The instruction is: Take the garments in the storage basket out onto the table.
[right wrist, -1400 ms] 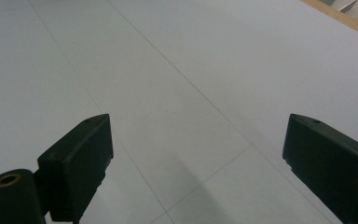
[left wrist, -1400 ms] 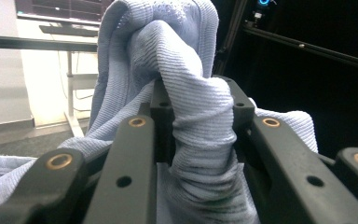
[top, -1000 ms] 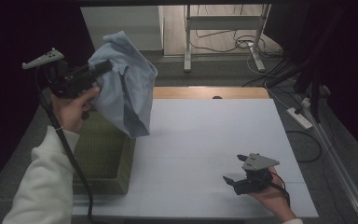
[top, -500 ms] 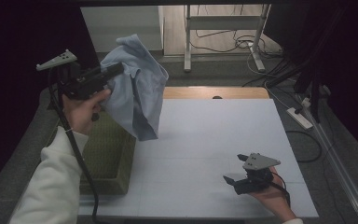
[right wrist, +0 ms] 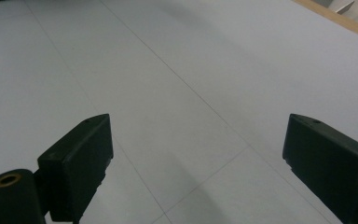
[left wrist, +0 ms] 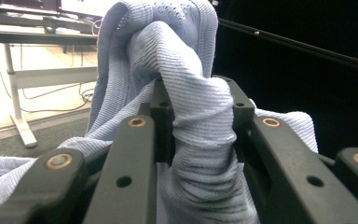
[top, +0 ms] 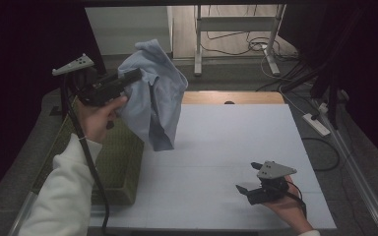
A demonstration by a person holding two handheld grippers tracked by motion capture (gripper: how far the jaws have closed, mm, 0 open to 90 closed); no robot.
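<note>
A light blue knitted garment hangs in the air over the left side of the white table, bunched at the top and draping down. My left gripper is raised high at the left and shut on the garment; in the left gripper view the cloth is pinched between the two black jaws. My right gripper rests low near the table's front right edge, jaws wide apart. In the right gripper view my right gripper has only bare table between its fingers.
An olive woven basket stands at the table's left edge, below the hanging garment. A wooden strip borders the table's far side. Behind it stand a metal table frame, floor cables and a power strip.
The left hand has carried the hanging garment to the right, from above the basket towards the table. The right gripper has stayed where it was.
</note>
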